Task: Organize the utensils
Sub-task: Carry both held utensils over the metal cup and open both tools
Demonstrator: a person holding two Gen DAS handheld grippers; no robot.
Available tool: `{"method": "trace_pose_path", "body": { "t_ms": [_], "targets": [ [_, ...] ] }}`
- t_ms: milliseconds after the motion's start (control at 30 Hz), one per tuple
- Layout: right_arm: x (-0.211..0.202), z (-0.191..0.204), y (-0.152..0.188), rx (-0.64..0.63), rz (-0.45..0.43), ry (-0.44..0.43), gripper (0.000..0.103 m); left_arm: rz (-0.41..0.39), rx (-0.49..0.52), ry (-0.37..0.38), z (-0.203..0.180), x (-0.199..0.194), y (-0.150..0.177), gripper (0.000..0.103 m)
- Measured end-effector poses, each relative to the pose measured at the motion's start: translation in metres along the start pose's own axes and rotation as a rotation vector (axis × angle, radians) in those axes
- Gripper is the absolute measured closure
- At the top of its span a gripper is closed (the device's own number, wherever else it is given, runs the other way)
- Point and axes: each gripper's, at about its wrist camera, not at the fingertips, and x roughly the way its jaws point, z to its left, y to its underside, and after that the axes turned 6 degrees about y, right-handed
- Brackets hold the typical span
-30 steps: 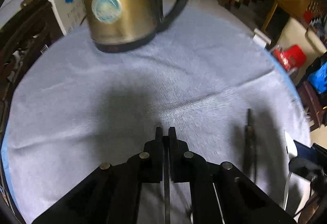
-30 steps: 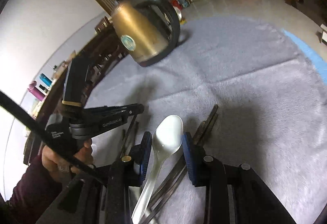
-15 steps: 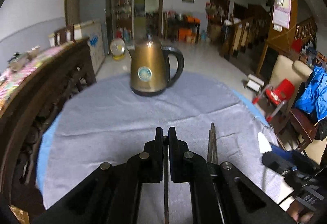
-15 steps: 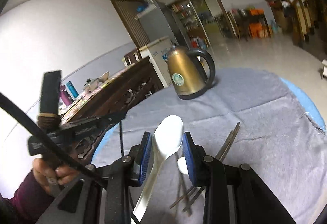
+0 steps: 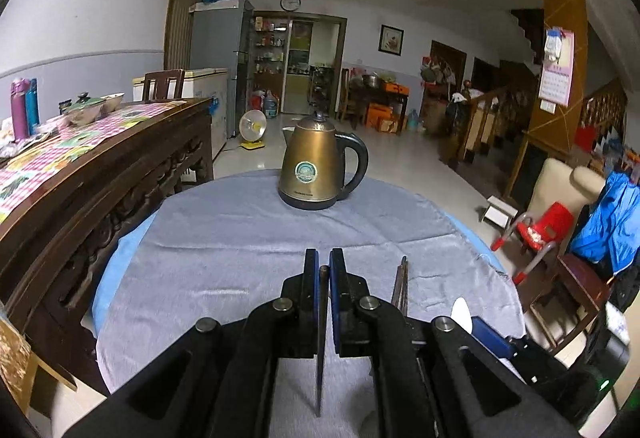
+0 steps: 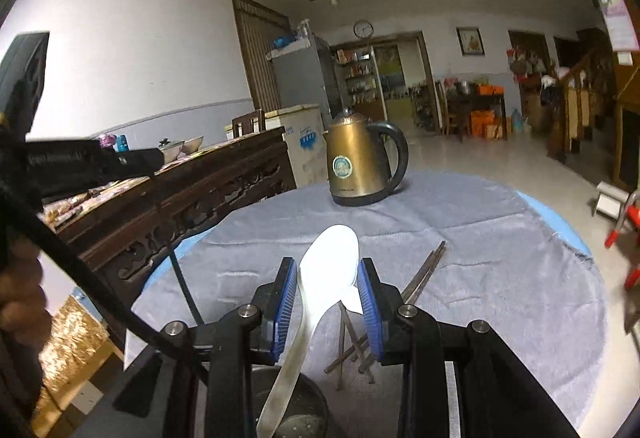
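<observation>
The white spoon (image 6: 330, 270) sits pinched between the right gripper (image 6: 329, 280) pads, bowl forward, handle slanting back and down over a dark perforated holder (image 6: 296, 414), mostly cut off below. The left gripper (image 5: 323, 278) is pressed onto a single dark chopstick (image 5: 321, 338), lengthwise along its fingers. More chopsticks (image 6: 420, 278) lie on the grey-clothed tabletop (image 5: 224, 238), nearer the right hand; their count is unclear.

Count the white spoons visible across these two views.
2. One spoon is clamped in the right gripper. A second spoon lies on the grey cloth just beyond, mostly hidden by the first. Others could be hidden below the gripper.
</observation>
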Motion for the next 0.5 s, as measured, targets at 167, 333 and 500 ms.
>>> {"method": "trace_pose_path", "body": {
  "t_ms": [167, 333, 500],
  "targets": [
    [-0.011, 0.014, 0.016, -0.083, -0.030, 0.035, 0.070, -0.038, -0.005, 0.008, -0.001, -0.020, -0.005, 0.098],
    [-0.016, 0.009, 0.026, -0.070, -0.033, 0.054, 0.070, -0.103, -0.002, 0.044, -0.011, -0.053, -0.020, 0.098],
    [-0.024, 0.004, 0.029, -0.055, -0.037, 0.056, 0.070, -0.177, 0.015, 0.116, -0.028, -0.091, -0.036, 0.098]
  ]
}}
